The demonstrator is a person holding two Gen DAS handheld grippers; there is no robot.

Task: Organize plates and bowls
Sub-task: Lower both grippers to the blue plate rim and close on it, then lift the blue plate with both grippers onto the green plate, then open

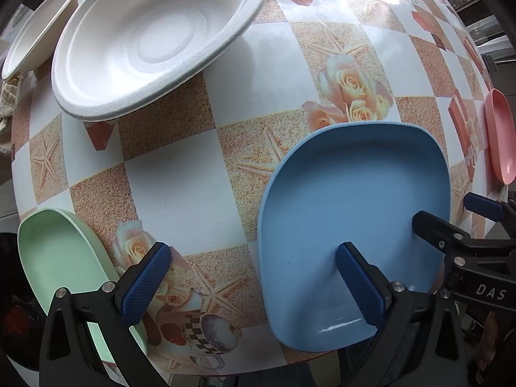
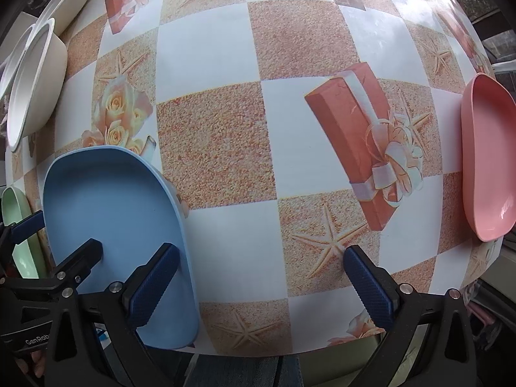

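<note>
Left wrist view: the left gripper (image 1: 251,277) has its jaws released and spread wide. The blue plate (image 1: 351,213) lies flat at the near edge of the desk (image 1: 183,190); the right finger sits over the plate's near part, the left finger over bare desk. The plate is a matte, rounded-square dish with a raised rim. A green plate (image 1: 61,258) lies near left, a white bowl (image 1: 151,38) far left, a pink plate (image 1: 500,135) at the right edge.

Right wrist view: the right gripper (image 2: 261,283) also has its jaws released, grasping nothing. Its left finger overlaps the blue plate's (image 2: 109,213) right rim; its right finger is over bare desk (image 2: 209,51). The pink plate (image 2: 487,158) lies well apart, far right.
</note>
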